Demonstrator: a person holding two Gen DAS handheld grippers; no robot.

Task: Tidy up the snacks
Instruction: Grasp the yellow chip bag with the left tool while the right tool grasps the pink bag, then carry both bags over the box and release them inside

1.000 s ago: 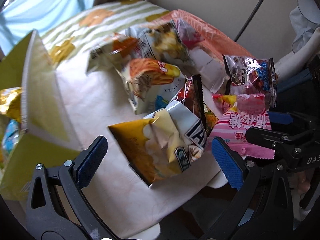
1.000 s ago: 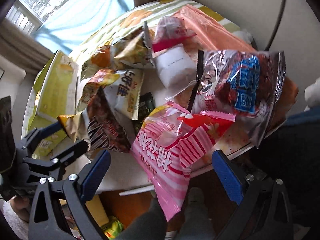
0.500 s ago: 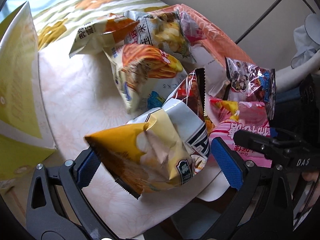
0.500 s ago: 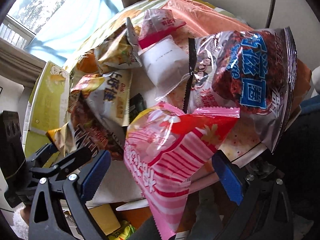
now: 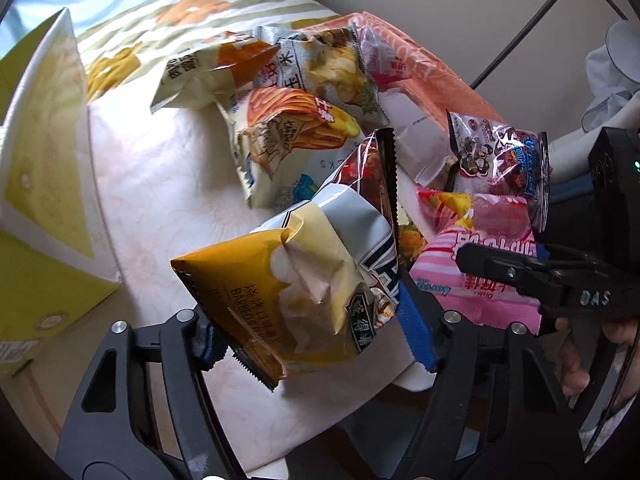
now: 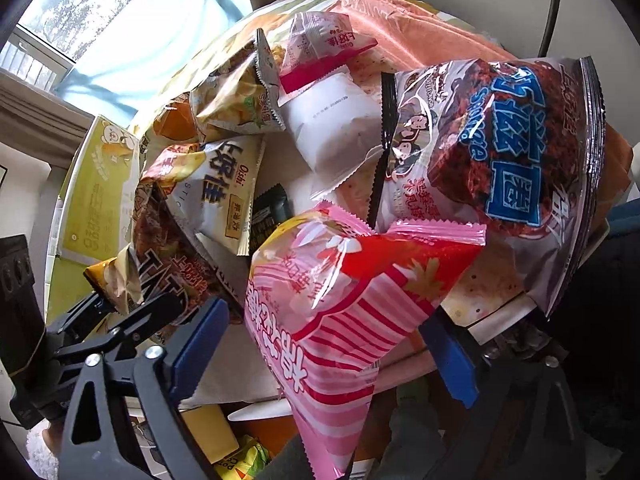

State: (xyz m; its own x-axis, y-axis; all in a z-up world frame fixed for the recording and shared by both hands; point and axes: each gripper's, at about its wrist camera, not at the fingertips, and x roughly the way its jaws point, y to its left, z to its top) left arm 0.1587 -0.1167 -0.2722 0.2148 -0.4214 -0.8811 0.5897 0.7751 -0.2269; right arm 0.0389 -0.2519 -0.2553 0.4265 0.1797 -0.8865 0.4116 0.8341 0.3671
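Note:
A pile of snack bags lies on a small table [image 5: 160, 184]. My left gripper [image 5: 312, 332] has closed on the yellow barbecue chip bag [image 5: 296, 288], its blue pads touching both sides. My right gripper [image 6: 324, 356] straddles the pink striped candy bag [image 6: 340, 312], pads wide apart on either side of it. That pink bag also shows in the left wrist view [image 5: 480, 276], with the right gripper's fingers over it. The yellow bag shows in the right wrist view [image 6: 116, 280] between the left gripper's fingers.
A yellow-green carton [image 5: 36, 184] stands at the table's left. Other bags lie behind: a fries bag [image 5: 288, 136], a clear bag with blue label [image 6: 500, 160], a white packet [image 6: 336, 128] and an orange bag [image 6: 400, 28]. More packets lie on the floor [image 6: 240, 456].
My left gripper has moved forward and closed its pads onto the yellow chip bag. My right gripper has moved closer around the pink bag and narrowed slightly.

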